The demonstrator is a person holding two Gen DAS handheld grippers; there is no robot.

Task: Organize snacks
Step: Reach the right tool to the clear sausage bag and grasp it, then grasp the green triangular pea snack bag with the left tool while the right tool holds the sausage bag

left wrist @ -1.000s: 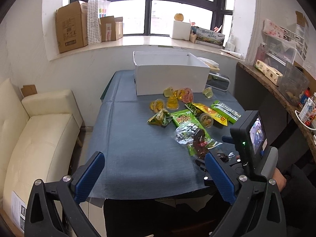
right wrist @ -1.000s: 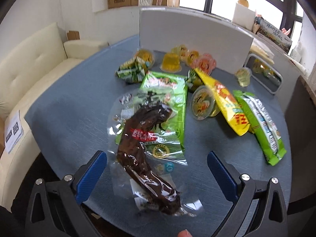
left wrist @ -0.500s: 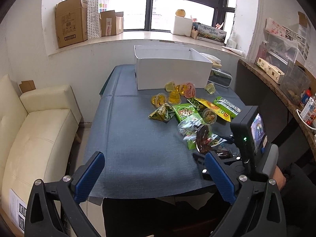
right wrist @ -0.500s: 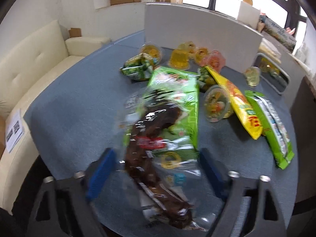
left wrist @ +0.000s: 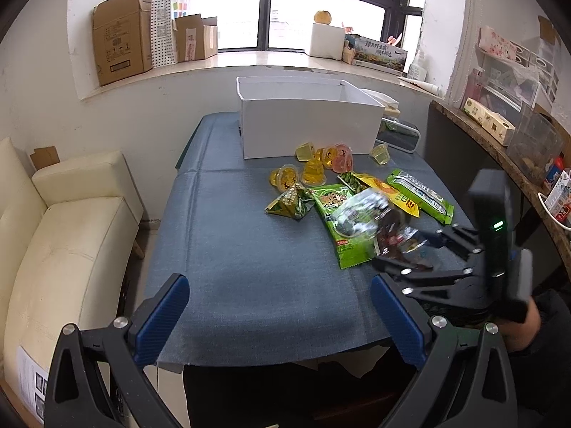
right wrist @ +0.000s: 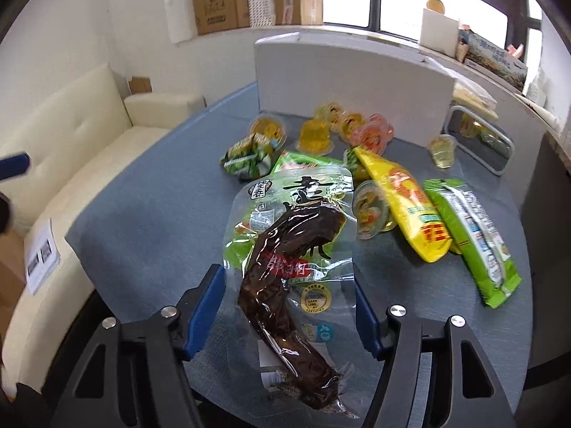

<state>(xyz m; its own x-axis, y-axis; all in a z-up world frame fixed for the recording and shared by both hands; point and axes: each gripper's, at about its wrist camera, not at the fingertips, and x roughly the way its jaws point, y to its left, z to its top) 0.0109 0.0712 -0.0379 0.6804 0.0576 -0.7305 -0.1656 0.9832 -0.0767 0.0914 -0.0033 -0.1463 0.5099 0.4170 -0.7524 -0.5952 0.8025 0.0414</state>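
**A:** Start at the right gripper (right wrist: pixel 289 306). How do its jaws stand?

**B:** They are closing, with the clear packet of dark braised meat (right wrist: pixel 291 267) between them. The blue pads sit against the packet's two side edges, so I read it as gripped across its width.

**A:** And which way does the packet run?

**B:** Its long axis lies straight along the line the gripper points, from the near tail below the pads out to the printed top, which overlaps the flat green packet (right wrist: pixel 303 164). In the left wrist view the far end of the clear packet looks lifted off the blue surface (left wrist: pixel 249 249).

**A:** Moving outward, where does it have to go?

**B:** My guess is the white box (right wrist: pixel 349 82) at the far edge, beyond the jelly cups (right wrist: pixel 314 139). It lies straight ahead, past the yellow packet (right wrist: pixel 403 207) and the long green packet (right wrist: pixel 471 235), both to the right of that line.

**A:** The other hand?

**B:** The left gripper (left wrist: pixel 282 317) hangs over the near edge of the surface with its jaws wide apart and nothing between them, well away from the snacks. The right one is plainly the nearer.
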